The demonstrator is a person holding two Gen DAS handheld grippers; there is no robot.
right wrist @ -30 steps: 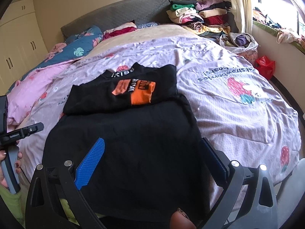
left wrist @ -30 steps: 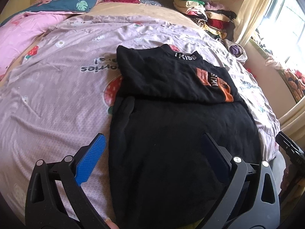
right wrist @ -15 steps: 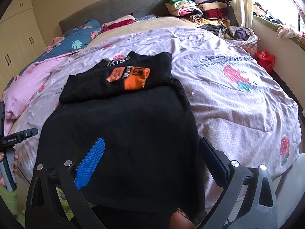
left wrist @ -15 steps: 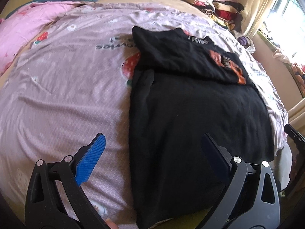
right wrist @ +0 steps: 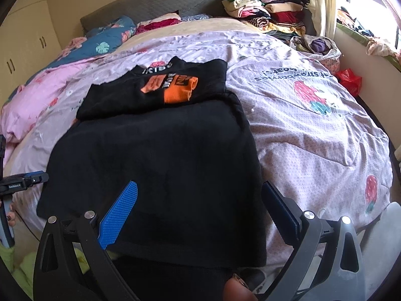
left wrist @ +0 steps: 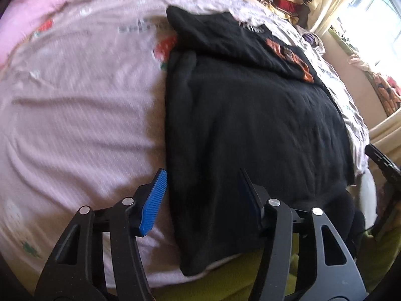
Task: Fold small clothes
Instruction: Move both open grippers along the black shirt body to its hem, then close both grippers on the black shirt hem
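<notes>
A: What is seen ahead of the claws, biggest thing first?

B: A lilac bedspread (right wrist: 313, 135) is spread over the whole bed. To the right of the right gripper (right wrist: 200, 200) a broad bare stretch of it is left open, out to the rounded bed edge. A similar bare stretch is seen to the left of the left gripper (left wrist: 201, 188), though it is smeared by blur.

A: And the garment?

B: A black garment (right wrist: 160, 165) is laid flat straight ahead of both claws. Its near hem is draped over the bed edge just under the right claw. Its left side edge is lined up just inside the left claw's blue finger pad (left wrist: 154, 200), apparently touching it. At its far end a folded black top with an orange print (right wrist: 175, 90) is resting, overlapping its far edge.

A: How are the claws set?

B: Both are spread wide and nothing is held. The right claw's fingers are set to either side of the near hem.

A: Anything hidden or unclear?

B: The near hem's middle is covered by the right claw's body. White lettering on the folded top is seen upside down and cannot be read fully. A pile of folded clothes (right wrist: 268, 7) is stacked far ahead to the right, by the headboard (right wrist: 155, 5). In the right view only a sliver of the left claw is caught, at the frame's left border.
</notes>
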